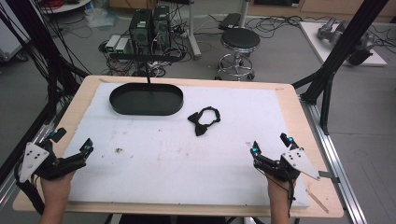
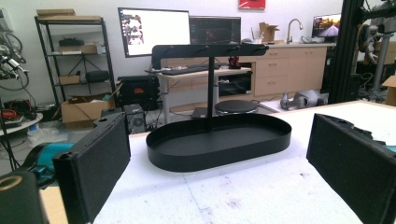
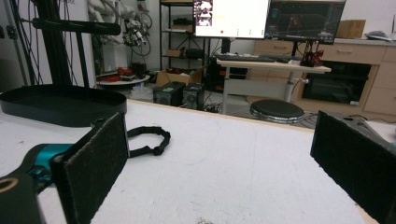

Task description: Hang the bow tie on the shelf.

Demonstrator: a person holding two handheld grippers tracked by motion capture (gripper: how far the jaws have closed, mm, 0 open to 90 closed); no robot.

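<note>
Down here at the near edge, my left gripper (image 1: pixel 72 150) and my right gripper (image 1: pixel 270 148) sit low over the white foam mat (image 1: pixel 154 163), one toward each near corner, well apart from each other. Both have their jaws spread wide with nothing between them; in each gripper view the flat black pads (image 2: pixel 95 161) stand at the two sides with bare mat in the gap. The pads look coarse, like felt, on blocky rectangular fingers with teal fittings behind.

Between my hands the mat lies open all the way forward, marked by a few dark specks and scuffs. The mat stops short of the wooden table (image 1: pixel 292 100) edge, leaving a pale wood border along the left, right and far sides.

Farther out, right of centre, the black bow tie (image 1: pixel 204 120) lies flat on the mat, its strap curled in a loop beside the knot. In the right gripper view my own jaw covers the knot, so I see just the strap (image 3: pixel 149 140).

Beyond it to the left stands the black oval tray (image 1: pixel 146 99), low-walled and smooth, with a thin post rising from it to a crossbar (image 2: pixel 210 49). Tie and tray are near but apart.
</note>
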